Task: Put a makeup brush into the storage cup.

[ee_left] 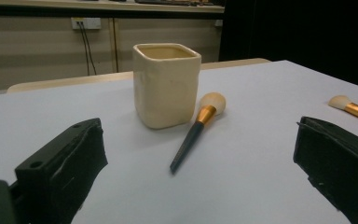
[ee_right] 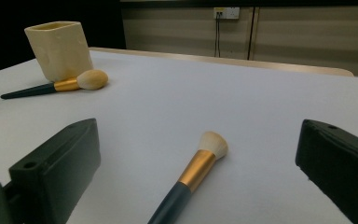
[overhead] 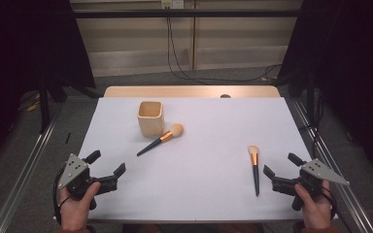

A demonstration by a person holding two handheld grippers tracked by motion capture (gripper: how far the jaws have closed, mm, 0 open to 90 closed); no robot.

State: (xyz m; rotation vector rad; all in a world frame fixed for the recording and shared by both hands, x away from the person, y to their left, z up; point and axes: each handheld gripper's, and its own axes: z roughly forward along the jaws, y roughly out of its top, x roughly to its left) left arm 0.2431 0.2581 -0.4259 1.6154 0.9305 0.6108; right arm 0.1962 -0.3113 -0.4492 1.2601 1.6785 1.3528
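Nothing was done yet. My left gripper (overhead: pixel 108 166) and right gripper (overhead: pixel 278 171) both hovered low at the near edge, fingers spread, holding nothing. 2 makeup brushes lay flat: the round-headed brush (overhead: pixel 160 139) just beside the cream square cup (overhead: pixel 150 118), the flat-headed brush (overhead: pixel 255 169) near my right gripper. Judged: both brushes were left to go into the cup. White worktop (overhead: pixel 204 189), bare otherwise. Dim room, cables (overhead: pixel 175 58) on the back wall.
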